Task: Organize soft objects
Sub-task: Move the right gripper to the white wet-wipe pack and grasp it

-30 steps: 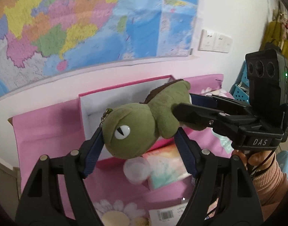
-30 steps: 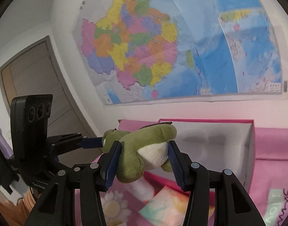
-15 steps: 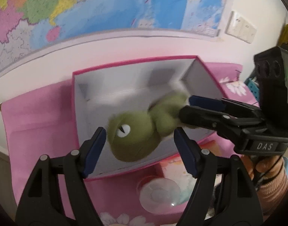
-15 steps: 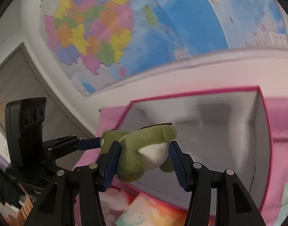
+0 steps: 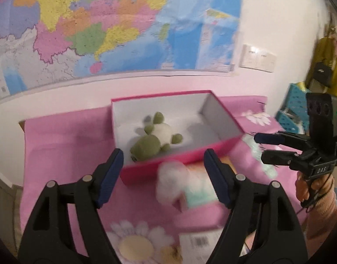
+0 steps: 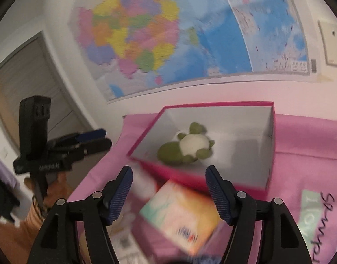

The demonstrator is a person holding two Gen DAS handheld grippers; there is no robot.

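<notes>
- Green plush turtle (image 5: 154,139) on its back, pale belly up, on the floor of the open pink box (image 5: 221,121), toward the box's left half. Touched by neither gripper.
- Same plush seen in the right wrist view (image 6: 187,146), head toward the near wall of the box (image 6: 270,145).
- Box on a pink cloth (image 5: 65,140) with daisy print, against a white wall under a coloured map (image 5: 98,26).
- Just in front of the box: a blurred white fluffy item (image 5: 171,182) and a pastel packet (image 6: 179,217) on the cloth.
- Left gripper (image 5: 164,176) spread wide, nothing between the blue pads, short of the box's near edge.
- Right gripper (image 6: 169,190) jaws just been opening; now spread, nothing between them, over the packet.
- Orange-sleeved hand (image 5: 309,189) under the right gripper at far right of the left wrist view.
</notes>
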